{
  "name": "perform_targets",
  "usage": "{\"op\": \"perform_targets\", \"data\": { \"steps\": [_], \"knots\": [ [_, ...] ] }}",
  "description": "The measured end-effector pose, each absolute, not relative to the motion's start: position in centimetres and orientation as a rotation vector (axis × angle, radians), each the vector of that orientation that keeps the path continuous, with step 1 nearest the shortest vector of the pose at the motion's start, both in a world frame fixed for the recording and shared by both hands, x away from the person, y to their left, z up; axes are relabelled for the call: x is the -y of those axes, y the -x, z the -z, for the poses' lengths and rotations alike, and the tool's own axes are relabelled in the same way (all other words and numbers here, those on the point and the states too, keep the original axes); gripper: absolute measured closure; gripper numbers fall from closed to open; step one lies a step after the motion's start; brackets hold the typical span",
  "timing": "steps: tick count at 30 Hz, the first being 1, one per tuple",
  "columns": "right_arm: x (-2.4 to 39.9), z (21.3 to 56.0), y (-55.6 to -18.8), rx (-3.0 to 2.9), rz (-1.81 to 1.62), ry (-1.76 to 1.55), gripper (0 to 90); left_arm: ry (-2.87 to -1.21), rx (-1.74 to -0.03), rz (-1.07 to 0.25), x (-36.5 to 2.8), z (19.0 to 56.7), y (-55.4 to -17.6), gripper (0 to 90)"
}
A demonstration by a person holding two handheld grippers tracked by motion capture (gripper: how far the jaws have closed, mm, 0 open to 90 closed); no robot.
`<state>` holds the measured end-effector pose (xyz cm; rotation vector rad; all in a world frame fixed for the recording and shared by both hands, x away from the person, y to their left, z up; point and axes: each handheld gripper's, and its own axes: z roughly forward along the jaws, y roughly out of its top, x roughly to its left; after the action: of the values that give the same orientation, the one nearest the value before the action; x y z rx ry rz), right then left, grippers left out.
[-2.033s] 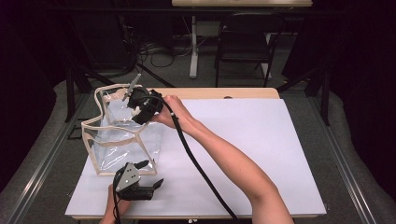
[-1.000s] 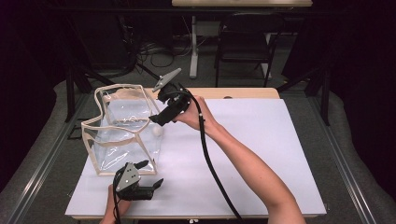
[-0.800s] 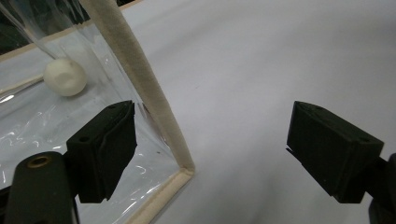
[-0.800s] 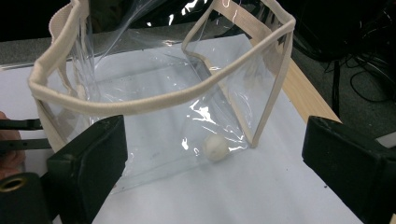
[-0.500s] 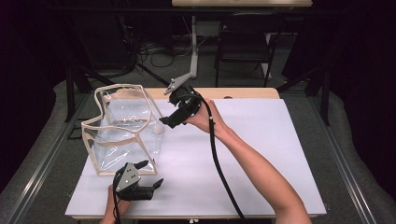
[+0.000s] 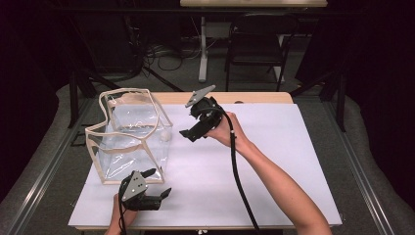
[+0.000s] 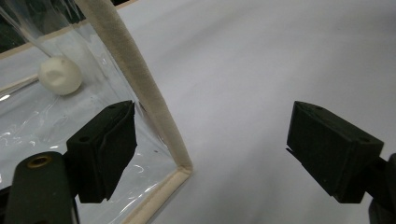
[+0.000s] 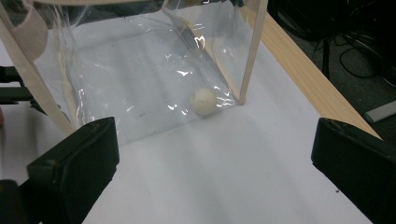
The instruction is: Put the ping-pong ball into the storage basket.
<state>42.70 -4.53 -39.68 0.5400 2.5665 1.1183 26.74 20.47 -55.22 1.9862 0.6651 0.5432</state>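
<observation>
Tongs nearest the person, the left tongs (image 6: pixel 157 185), are gaping empty beside the near corner of the clear plastic bag with cream fabric trim (image 6: pixel 128 139), unmoved on the white-covered bench (image 6: pixel 274 166). Farther off, the right tongs (image 6: pixel 187 125) are hanging clear of the bag, having just been opening wide with nothing between them. Beyond, the small white ball (image 8: pixel 203 101) is lying inside the bag's far corner, so the drop looks finished.

A small white ball (image 8: pixel 203 101) lies inside the upright clear bag (image 6: pixel 132 142).
</observation>
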Motion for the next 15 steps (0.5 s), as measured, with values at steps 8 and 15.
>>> {"op": "perform_targets", "data": {
  "steps": [8, 15],
  "knots": [
    [5.6, 40.4, -42.3, -2.548, -1.116, -0.557, 0.0, -1.986, -0.664, -0.543, -20.5, 55.2, -26.7, 15.8],
    [6.9, 41.5, -41.8, -2.544, -1.104, -0.582, 0.0, -1.987, -0.662, -0.542, -20.5, 55.2, -26.7, 15.8]
  ]
}}
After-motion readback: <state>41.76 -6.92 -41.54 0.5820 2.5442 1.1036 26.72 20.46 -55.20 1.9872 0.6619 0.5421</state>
